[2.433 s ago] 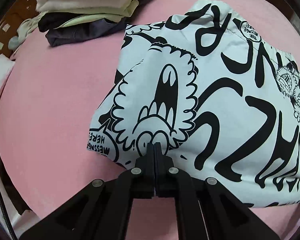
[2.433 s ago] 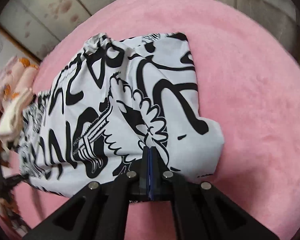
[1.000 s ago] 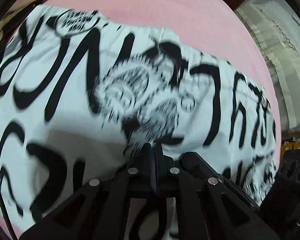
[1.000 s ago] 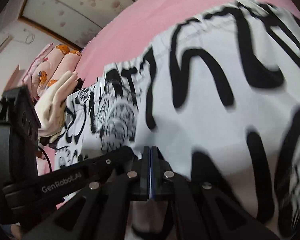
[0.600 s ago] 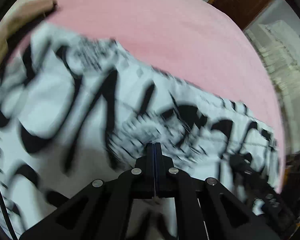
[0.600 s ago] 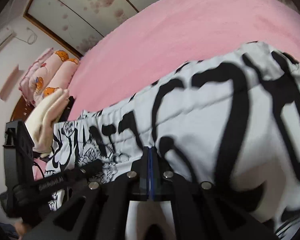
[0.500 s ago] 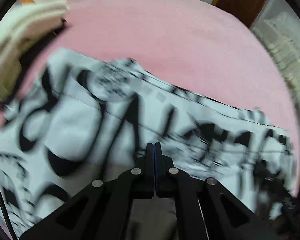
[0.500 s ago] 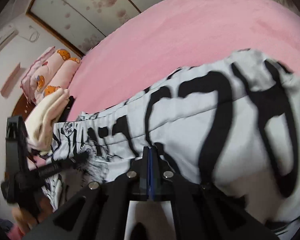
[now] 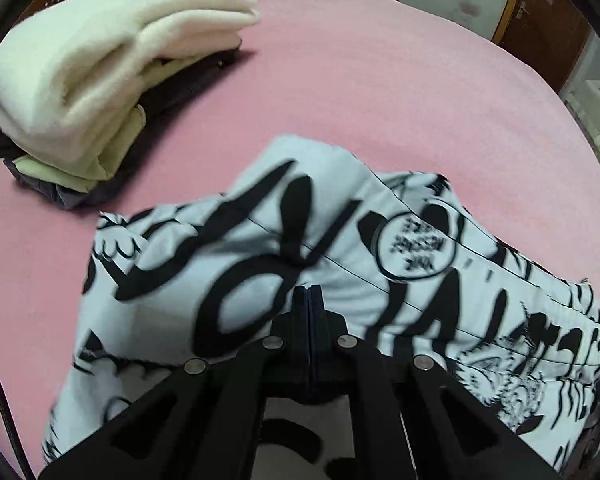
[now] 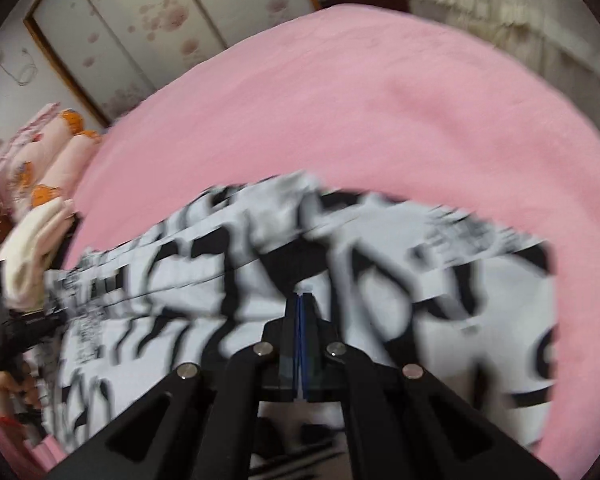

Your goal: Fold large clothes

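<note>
Left wrist view: the left tongs (image 9: pixel 308 292) are pressed together, their tips over the white garment with black print (image 9: pixel 380 240); whether a fold of cloth is pinched between them cannot be told.
Right wrist view: the right tongs (image 10: pixel 300 296) are likewise pressed together with a sliver of white cloth at their tips; this picture is blurred, so a grip on the garment cannot be confirmed.
Garment: it lies bunched on the pink bed (image 9: pixel 380 80), spread across the lower half of both views, its upper edge humped and creased, with a round printed badge (image 9: pixel 416 246) to the right of the left tongs.
Folded pile: a cream fleece (image 9: pixel 100 60) sits on darker folded clothes at the far left of the bed, apart from the printed garment.
Other gripper: in the right wrist view the left gripper's black body (image 10: pixel 24 332) shows at the left edge, by the garment's far end.
Background: patterned pillows (image 10: pixel 52 148) and sliding doors with a flower pattern (image 10: pixel 160 28) stand beyond the bed.
</note>
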A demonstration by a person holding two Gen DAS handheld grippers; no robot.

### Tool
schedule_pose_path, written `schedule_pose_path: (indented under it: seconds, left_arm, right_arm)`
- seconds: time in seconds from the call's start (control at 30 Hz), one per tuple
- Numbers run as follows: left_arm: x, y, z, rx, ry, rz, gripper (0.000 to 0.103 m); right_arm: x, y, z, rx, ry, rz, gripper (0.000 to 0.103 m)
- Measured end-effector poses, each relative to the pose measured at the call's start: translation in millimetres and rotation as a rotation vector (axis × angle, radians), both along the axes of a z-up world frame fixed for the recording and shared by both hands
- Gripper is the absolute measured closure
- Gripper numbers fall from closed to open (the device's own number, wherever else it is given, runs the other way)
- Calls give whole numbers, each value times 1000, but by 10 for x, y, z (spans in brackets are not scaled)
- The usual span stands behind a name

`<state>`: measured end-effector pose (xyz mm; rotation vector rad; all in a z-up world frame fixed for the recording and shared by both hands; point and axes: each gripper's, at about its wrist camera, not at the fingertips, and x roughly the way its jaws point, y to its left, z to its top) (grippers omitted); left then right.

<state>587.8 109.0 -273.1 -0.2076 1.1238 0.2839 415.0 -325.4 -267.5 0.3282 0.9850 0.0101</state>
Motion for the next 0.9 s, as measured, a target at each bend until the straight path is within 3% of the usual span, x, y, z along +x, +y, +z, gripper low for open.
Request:
schedule_pose_path:
  seconds: [0.1, 0.2, 0.33, 0.47, 0.53, 0.63, 0.73, 0.9]
  left_arm:
    - [87, 145, 6, 123, -3, 29, 102]
    - [169, 338, -19, 161, 16, 82, 102]
    - [202, 590, -28, 224, 32, 124, 102]
    - [90, 759, 46, 220, 23, 128, 102]
    - [66, 786, 118, 229, 24, 136, 92]
    - [-58, 889, 219, 178, 14, 157, 90]
    - [-260, 1036, 280, 80, 22, 191, 90]
    - [-847, 938, 401, 65, 37, 219, 90]
  right_arm:
    - [1, -262, 38, -20, 11, -94, 103]
    - [7, -363, 80, -15, 19, -120, 103]
    - [26, -210, 185, -125, 10, -96, 103]
    - [9, -113, 411, -78, -36, -118, 103]
    - [19, -26, 554, -51, -67, -110, 103]
    - [59, 181, 706, -13, -82, -80, 103]
    - [128, 474, 732, 51, -79, -21, 103]
    - [135, 1096, 615, 99, -24, 92, 103]
